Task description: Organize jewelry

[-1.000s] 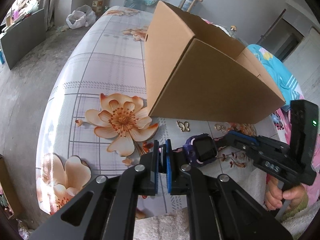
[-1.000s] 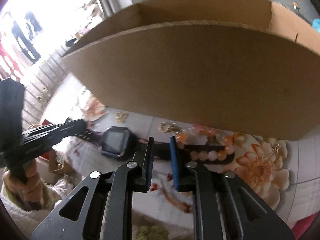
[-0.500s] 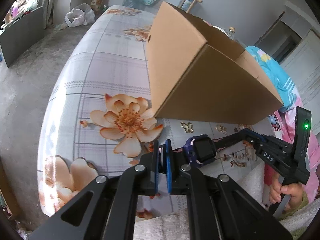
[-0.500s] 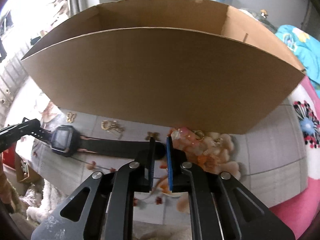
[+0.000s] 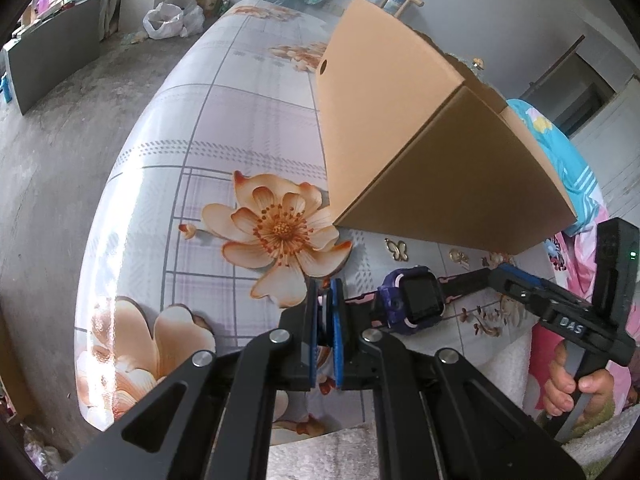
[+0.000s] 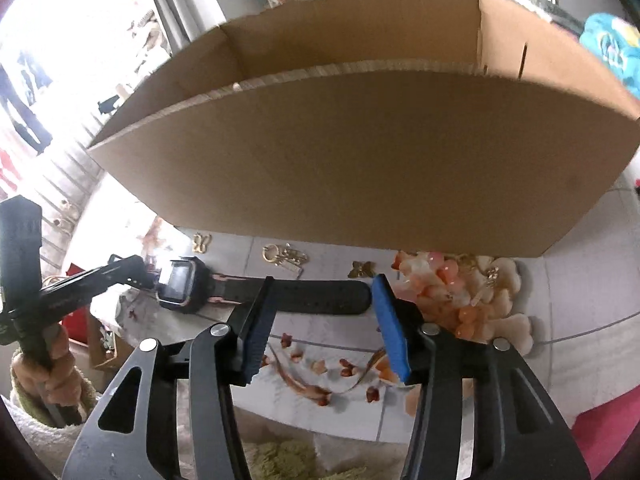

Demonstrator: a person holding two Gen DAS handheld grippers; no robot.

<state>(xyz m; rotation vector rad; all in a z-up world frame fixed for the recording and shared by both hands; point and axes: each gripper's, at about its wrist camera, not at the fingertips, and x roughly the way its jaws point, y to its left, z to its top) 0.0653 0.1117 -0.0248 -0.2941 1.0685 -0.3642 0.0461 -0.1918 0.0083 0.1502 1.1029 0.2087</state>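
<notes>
My left gripper (image 5: 327,300) has its blue pads pressed together on the pink-edged end of the watch strap, over the floral tablecloth (image 5: 208,128) near the table's front edge. Just right of it the watch (image 5: 414,300), with a purple case and dark screen, is carried by that strap clear of the cloth. Right again, my right gripper (image 6: 324,320) stands with its jaws spread; they have just been opening, and the black free end of the strap (image 6: 320,296) runs between the pads without either pressing on it. In the left wrist view the only legible writing is "DAS", in white on the right gripper's body; a small green light shows on its upright block.

Behind the watch, along the foot of the cardboard box (image 5: 400,128), lie from left to right a gold butterfly charm (image 6: 201,243), a gold ring-and-chain piece (image 6: 284,256) and a second butterfly (image 6: 361,269). At the right end a bracelet of pink and orange beads (image 6: 440,284) lies on a printed flower, close to the box's wall. The box carries no print; a round hole pierces its left wall.
</notes>
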